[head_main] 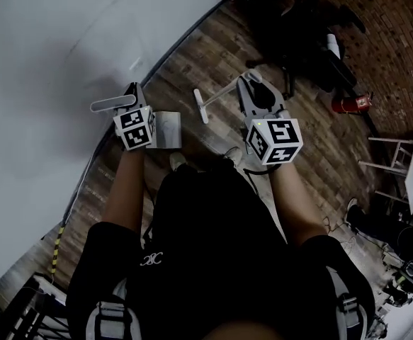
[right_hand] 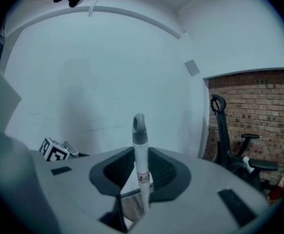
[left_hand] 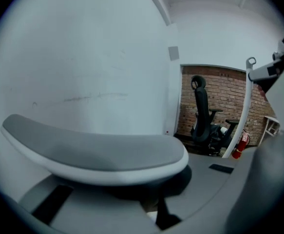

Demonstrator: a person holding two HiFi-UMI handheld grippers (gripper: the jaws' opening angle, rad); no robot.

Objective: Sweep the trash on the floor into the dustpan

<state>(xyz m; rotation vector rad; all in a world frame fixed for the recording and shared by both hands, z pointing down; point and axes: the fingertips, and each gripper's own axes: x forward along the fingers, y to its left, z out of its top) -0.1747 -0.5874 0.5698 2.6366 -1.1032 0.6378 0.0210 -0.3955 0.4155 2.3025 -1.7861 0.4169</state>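
White plastic with a grey cap, the broom handle (right_hand: 140,145) stands upright between the jaws of the right gripper (right_hand: 141,173). The jaws are pressed onto it from both sides, and the capped end pokes out above them. In the head view the stick slants from that gripper toward ten o'clock, down to the narrow broom head (head_main: 201,106) over the wooden floor (head_main: 192,59).

The left gripper (head_main: 131,96) is clamped on the dustpan handle (left_hand: 98,147), a flat grey bar edged in white. The bar lies crosswise over its jaws and juts out toward nine o'clock. The grey dustpan (head_main: 166,129) shows just beside that gripper at three o'clock, between the two grippers, with the broom head near it at one o'clock. The person's shoes (head_main: 178,160) show near the dustpan at six o'clock.

A white wall (head_main: 50,55) fills the head view from nine to twelve o'clock. Well apart, at one to two o'clock, a black office chair (head_main: 291,37) and a red fire extinguisher (head_main: 351,105) stand by a brick wall (left_hand: 224,94).
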